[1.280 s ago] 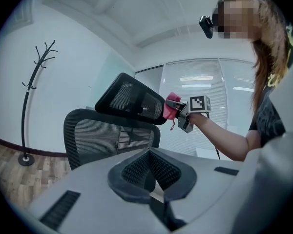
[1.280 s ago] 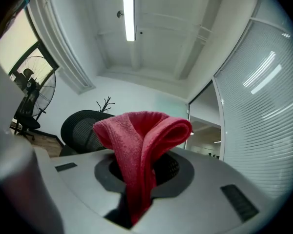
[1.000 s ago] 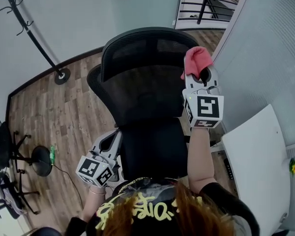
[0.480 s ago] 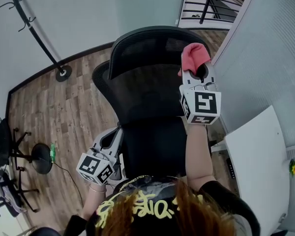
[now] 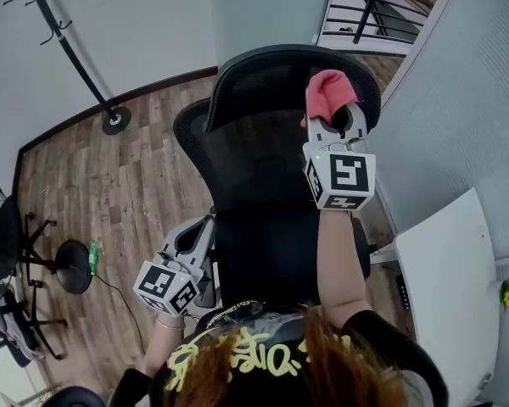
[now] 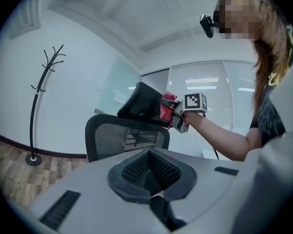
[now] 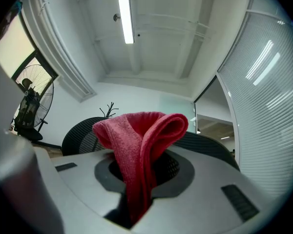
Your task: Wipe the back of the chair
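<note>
A black mesh office chair [image 5: 263, 151] stands in front of me, its back [image 6: 122, 138] and headrest [image 5: 280, 70] facing up in the head view. My right gripper [image 5: 332, 113] is shut on a red cloth [image 5: 329, 93], held against the headrest's right side. In the right gripper view the red cloth [image 7: 139, 150] bulges out from between the jaws, with the chair back [image 7: 83, 135] behind it. My left gripper [image 5: 191, 248] hangs low beside the seat's left edge, jaws pressed together with nothing in them. The left gripper view shows the right gripper [image 6: 178, 113] with the cloth [image 6: 167, 108] at the headrest [image 6: 144, 104].
A white desk [image 5: 445, 287] stands at the right, close to the chair. A frosted glass wall [image 5: 458, 100] runs along the right. A coat stand [image 5: 85, 66] rises at the back left, a fan [image 5: 4, 253] at the far left. Wooden floor [image 5: 110, 193] lies to the left.
The chair has turned and shifted slightly right in the head view. My right gripper with the cloth has slid a little left and up along the headrest. The left gripper barely moved.
</note>
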Demonstrator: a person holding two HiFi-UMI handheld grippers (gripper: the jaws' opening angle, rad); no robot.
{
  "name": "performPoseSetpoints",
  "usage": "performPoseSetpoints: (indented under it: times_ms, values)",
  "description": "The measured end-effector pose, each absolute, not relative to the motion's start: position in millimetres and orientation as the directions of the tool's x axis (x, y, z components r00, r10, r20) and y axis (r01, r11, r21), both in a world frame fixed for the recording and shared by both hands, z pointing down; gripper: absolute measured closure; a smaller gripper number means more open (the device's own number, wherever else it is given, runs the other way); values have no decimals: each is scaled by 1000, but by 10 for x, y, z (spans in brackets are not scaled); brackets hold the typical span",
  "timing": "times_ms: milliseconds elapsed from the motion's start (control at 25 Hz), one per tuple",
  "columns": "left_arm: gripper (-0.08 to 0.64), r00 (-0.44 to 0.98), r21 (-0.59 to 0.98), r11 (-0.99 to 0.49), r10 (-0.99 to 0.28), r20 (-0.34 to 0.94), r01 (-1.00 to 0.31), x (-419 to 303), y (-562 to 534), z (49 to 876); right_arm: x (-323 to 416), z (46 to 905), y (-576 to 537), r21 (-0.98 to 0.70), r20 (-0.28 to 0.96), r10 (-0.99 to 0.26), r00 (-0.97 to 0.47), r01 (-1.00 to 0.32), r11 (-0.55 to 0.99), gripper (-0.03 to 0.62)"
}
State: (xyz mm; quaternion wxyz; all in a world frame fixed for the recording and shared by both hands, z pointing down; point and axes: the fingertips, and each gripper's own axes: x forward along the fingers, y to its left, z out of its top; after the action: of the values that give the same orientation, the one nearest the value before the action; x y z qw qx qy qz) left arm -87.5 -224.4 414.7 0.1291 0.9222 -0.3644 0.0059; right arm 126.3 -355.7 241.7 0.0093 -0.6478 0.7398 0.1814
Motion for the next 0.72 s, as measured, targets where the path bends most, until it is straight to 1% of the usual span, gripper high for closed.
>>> performPoseSetpoints:
  times_ms: [240, 720]
  values:
    - [568, 720, 231, -687, -686, 108, -689, -1037, -2276, 4126, 982, 2417, -3598, 256, -251, -947, -200, -957, 134, 518]
    - [568, 736, 239, -702, -670, 101, -671, -1199, -2335, 4106, 615, 2428, -3639, 231, -245, -940, -238, -956, 182, 518]
